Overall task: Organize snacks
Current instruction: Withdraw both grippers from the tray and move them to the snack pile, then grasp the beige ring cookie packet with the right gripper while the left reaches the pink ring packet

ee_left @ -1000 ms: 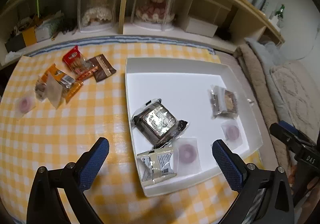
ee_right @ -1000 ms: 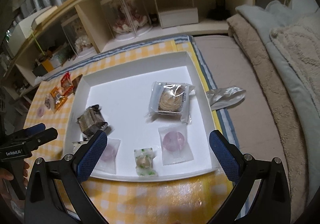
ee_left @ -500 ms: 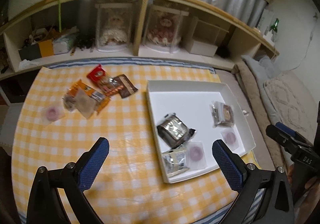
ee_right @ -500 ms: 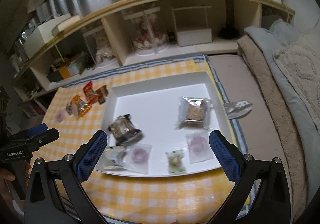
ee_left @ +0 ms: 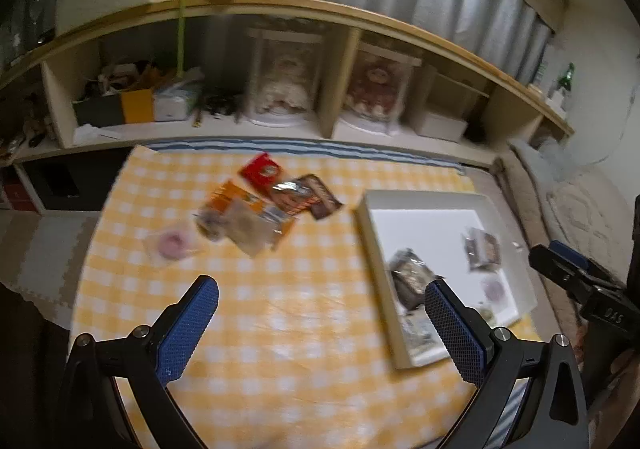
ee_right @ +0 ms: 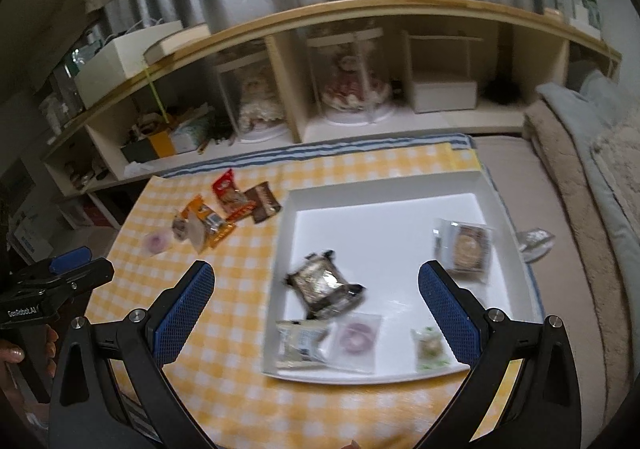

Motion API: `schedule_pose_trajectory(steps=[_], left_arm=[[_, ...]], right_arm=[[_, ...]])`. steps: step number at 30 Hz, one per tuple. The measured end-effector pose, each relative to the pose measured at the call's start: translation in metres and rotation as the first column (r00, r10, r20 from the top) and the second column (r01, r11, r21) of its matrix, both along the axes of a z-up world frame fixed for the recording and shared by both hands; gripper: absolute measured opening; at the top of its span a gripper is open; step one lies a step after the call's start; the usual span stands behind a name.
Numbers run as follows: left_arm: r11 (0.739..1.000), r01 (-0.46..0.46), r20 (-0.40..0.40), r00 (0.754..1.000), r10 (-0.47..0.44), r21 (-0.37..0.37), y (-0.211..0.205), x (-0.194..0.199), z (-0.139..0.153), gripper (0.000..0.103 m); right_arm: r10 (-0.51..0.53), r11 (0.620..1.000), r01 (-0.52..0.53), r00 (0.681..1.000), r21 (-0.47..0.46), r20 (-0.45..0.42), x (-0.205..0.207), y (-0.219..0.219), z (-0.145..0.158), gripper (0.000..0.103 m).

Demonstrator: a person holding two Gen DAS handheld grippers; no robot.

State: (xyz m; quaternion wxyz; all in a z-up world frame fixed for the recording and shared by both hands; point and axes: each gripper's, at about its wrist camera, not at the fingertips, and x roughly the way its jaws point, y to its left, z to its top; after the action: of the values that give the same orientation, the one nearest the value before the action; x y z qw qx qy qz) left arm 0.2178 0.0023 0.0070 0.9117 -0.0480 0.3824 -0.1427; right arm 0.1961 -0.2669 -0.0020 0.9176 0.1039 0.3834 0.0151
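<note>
A white tray [ee_right: 384, 201] on the yellow checked table holds several wrapped snacks: a dark foil pack [ee_right: 324, 285], a round cake pack [ee_right: 466, 249], a pink ring sweet [ee_right: 358, 335] and a green sweet [ee_right: 428, 347]. The tray also shows in the left wrist view [ee_left: 424, 219]. Left of it lies a loose pile: a red pack [ee_left: 262, 175], a brown pack [ee_left: 322, 197], an orange pack [ee_left: 236, 201] and a pink ring sweet [ee_left: 172, 245]. My left gripper [ee_left: 320, 325] and right gripper [ee_right: 314, 311] are open, empty and raised above the table's front.
A low wooden shelf [ee_right: 360, 21] runs along the back with doll cases [ee_right: 354, 81], boxes and clutter. Blankets and a cushion [ee_right: 592, 177] lie to the right. A crumpled silver wrapper [ee_right: 534, 239] lies right of the tray.
Both grippers have pulled back and up from the tray, so more of the table and shelf shows. The left gripper has swung left toward the loose pile. Both stay open.
</note>
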Motion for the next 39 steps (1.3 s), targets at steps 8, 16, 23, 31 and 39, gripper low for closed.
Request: schedule_pose_trajectory(steps=[8,16,23,31,39], left_arm=[[0.997,-0.082,0.009,0.997,0.082,0.003,0.051,0.023,-0.009,0.103],[0.989,-0.135,0.025,0.991,0.133,0.059,0.090,0.076,-0.032,0.103],[0.976,-0.179,0.023,0.984,0.178,0.122,0.105,0.133,-0.064,0.103],[0.968,-0.207,-0.039,0.976,0.215,0.141,0.127,0.200,-0.126,0.103],[0.946,-0.246,-0.057,0.963,0.263,0.210,0.143,0.229,-0.170,0.103]], right_arm=[[0.059,0.998,-0.059,0.998,0.007,-0.005,0.031,0.045,-0.008,0.103],[0.104,0.994,-0.104,0.995,0.039,0.003,0.072,0.084,-0.024,0.103],[0.239,0.971,-0.240,0.970,-0.013,-0.036,0.116,0.126,-0.048,0.103],[0.460,0.841,-0.449,0.887,-0.302,-0.038,0.141,0.202,-0.097,0.097],[0.562,0.671,-0.562,0.811,-0.484,-0.162,0.169,0.247,-0.157,0.084]])
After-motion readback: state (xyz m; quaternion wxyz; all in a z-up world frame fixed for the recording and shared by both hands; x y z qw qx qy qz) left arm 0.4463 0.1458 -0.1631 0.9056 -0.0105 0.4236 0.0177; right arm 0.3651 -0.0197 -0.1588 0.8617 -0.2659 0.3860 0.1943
